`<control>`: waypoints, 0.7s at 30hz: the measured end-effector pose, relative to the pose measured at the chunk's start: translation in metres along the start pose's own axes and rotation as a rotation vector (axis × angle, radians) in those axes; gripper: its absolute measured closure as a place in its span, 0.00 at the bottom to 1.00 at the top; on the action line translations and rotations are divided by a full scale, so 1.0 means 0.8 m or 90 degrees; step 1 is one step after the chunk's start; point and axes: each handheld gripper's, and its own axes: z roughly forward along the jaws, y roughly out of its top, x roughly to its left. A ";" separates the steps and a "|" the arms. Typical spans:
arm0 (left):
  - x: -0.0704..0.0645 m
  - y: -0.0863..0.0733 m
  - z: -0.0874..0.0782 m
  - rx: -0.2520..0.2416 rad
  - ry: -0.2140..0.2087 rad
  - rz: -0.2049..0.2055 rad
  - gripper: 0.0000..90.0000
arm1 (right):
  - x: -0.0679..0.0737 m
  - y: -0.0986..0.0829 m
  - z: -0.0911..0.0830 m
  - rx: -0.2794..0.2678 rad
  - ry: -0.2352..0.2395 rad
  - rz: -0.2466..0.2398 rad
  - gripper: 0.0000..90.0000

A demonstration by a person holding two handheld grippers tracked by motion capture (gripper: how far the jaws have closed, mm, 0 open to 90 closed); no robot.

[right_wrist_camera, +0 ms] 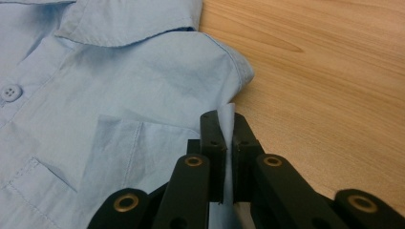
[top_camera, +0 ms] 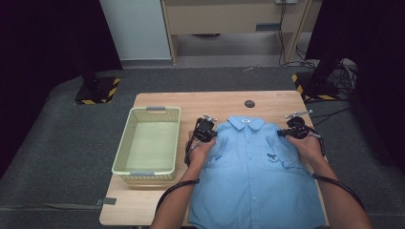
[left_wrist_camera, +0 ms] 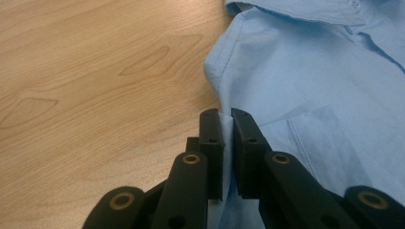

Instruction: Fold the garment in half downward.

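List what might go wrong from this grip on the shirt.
1. Each gripper pinches only a thin fold at the shirt's edge: left gripper, right gripper. The cloth could slip out if pulled hard.
2. If one side slips, the shirt would likely sag unevenly and crease.
3. The basket stands close beside the left gripper; a sideways swing might knock it.
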 end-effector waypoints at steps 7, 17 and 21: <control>-0.001 0.000 0.000 0.000 0.002 -0.003 0.94 | -0.001 -0.002 -0.001 -0.003 0.004 0.008 0.97; 0.001 0.000 -0.002 0.005 -0.004 -0.003 0.96 | 0.000 0.001 0.000 0.003 0.003 0.004 0.97; 0.001 0.002 -0.002 0.005 -0.003 -0.007 0.98 | 0.001 0.003 0.001 0.003 -0.004 -0.005 0.97</control>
